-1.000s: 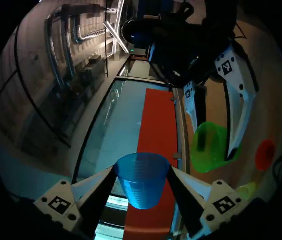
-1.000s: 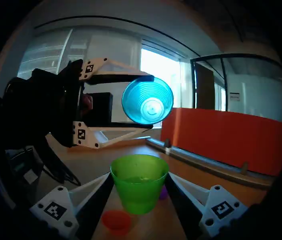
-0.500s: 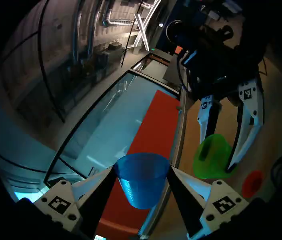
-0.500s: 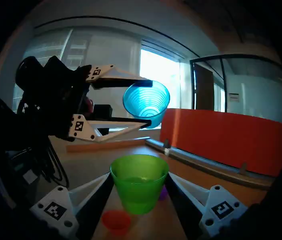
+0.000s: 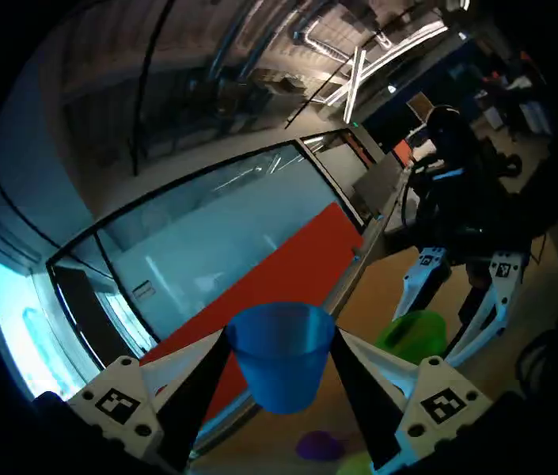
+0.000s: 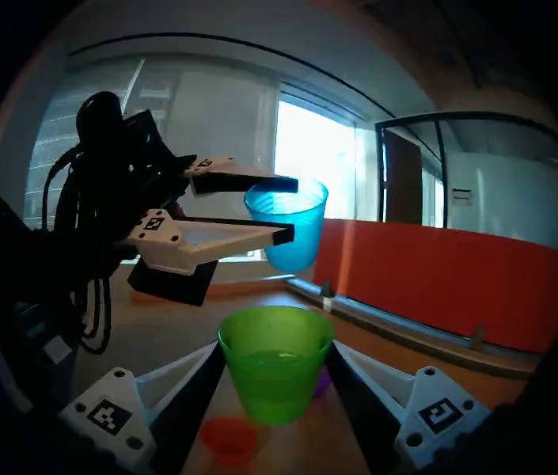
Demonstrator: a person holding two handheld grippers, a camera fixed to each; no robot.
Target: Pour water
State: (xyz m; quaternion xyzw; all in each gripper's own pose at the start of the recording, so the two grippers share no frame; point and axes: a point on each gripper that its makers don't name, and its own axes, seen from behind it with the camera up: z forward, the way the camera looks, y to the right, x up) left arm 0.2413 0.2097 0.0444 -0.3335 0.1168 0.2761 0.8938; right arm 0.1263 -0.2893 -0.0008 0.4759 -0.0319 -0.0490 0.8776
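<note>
Above wooden table (image 6: 184, 328): left gripper (image 5: 280, 352) clamped on blue cup (image 5: 281, 368), upright, raised, just beyond green cup (image 6: 275, 368). Right gripper (image 6: 275, 356) pinches green cup mid-wall, both fingers pressing; water visible inside. Judgement: thin plastic, light, slick, walls flex under squeeze. Best hold mid-wall below rim, moderate pressure; water load shifts on tilt. Blue cup contents: cannot tell.
</note>
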